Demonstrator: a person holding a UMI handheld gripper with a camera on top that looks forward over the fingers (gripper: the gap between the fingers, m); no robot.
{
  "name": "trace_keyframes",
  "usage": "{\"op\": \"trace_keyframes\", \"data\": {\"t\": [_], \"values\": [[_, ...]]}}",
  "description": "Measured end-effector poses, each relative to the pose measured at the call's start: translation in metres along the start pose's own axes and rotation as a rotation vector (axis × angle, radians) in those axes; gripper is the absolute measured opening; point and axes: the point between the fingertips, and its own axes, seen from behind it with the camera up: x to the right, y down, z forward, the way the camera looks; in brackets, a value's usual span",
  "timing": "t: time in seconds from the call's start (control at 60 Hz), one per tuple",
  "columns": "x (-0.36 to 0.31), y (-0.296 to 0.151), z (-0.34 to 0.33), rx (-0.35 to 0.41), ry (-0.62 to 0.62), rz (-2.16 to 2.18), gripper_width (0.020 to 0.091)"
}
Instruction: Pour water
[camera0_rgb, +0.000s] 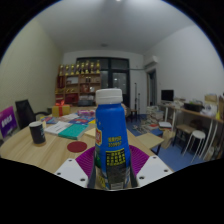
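Two purple pads (140, 160) of the hand-held gripper (112, 172) press against a blue bottle (111, 138), pinching it upright between the fingers. Its white cap (109, 97) is on. Beyond the fingers to the left, a dark cup (37, 132) stands on the tabletop (55, 148). Shelves (80, 80) line the far wall.

Looking like a classroom or activity room: toy-filled shelves (80, 82) standing at 11 o'clock, cluttered wooden table (50, 150) sitting at 9, desks with chairs (185, 135) at 3.
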Motion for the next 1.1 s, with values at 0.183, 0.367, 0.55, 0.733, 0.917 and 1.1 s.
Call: {"op": "trace_keyframes", "data": {"t": [0.183,0.367,0.55,0.733,0.917,1.1], "values": [[-0.058,-0.088,0.003,0.115,-0.034,-0.358,0.0486],[-0.141,-0.165,0.05,0.215,0.03,-1.001,0.0485],[-0.198,-0.168,0.098,0.249,0.141,-1.643,0.0487],[-0.222,-0.161,0.121,0.257,0.184,-1.946,0.0486],[-0.251,-0.157,0.126,0.323,0.211,-2.15,0.0484],[-0.26,-0.161,0.125,0.347,0.219,-2.196,0.0487]]}}
